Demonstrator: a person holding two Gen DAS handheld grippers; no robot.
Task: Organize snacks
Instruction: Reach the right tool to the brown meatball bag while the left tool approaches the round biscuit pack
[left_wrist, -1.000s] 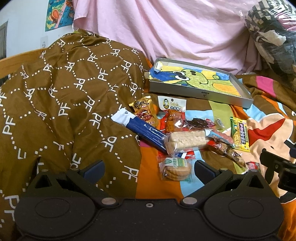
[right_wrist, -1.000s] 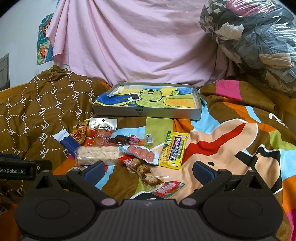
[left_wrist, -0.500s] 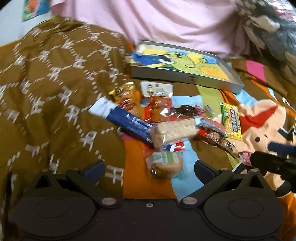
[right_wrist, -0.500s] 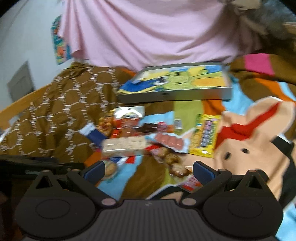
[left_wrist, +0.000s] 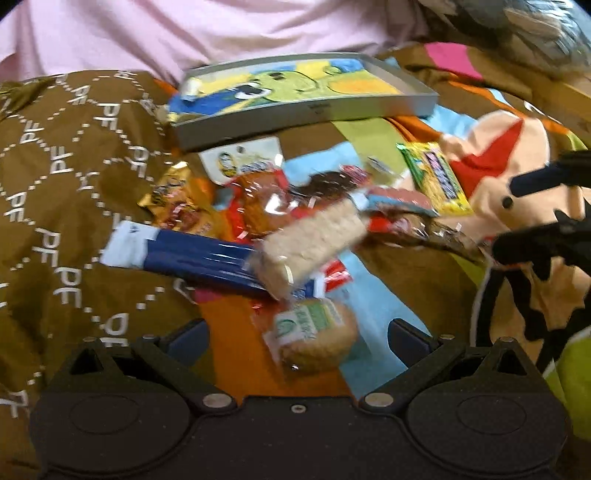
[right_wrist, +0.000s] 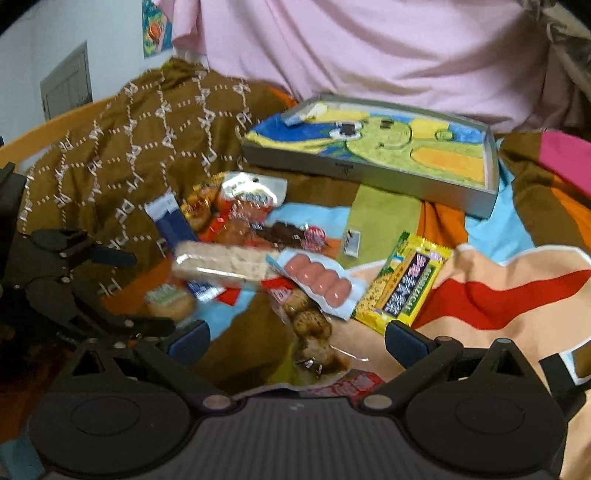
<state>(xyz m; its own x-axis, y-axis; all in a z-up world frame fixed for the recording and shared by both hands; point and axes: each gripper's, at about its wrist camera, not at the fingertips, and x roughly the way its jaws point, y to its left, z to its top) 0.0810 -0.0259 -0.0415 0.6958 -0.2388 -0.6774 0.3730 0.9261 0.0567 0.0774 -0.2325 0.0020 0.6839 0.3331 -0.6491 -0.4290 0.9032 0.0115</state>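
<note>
Several snack packs lie in a heap on the bedspread. My left gripper (left_wrist: 298, 334) is open and straddles a round cookie pack (left_wrist: 317, 338). Beyond it lie a long wafer pack (left_wrist: 314, 240) and a blue bar (left_wrist: 192, 256). My right gripper (right_wrist: 297, 338) is open over a brown skewer pack (right_wrist: 314, 328), with a small red packet (right_wrist: 351, 384) at its base. A sausage pack (right_wrist: 317, 282) and a yellow-green pack (right_wrist: 406, 280) lie just ahead. A grey tray (right_wrist: 369, 173) with a cartoon lining sits behind the heap; it also shows in the left wrist view (left_wrist: 310, 110).
A brown patterned quilt (left_wrist: 66, 177) is bunched at the left. A pink sheet (right_wrist: 369, 48) hangs behind the tray. A small white packet (right_wrist: 351, 242) lies apart, in front of the tray. A wooden bed edge (right_wrist: 48, 133) shows at far left.
Both grippers have moved forward and down toward the heap. The cookie pack now sits between my left fingers, and the skewer pack between my right fingers. Both stay open.
</note>
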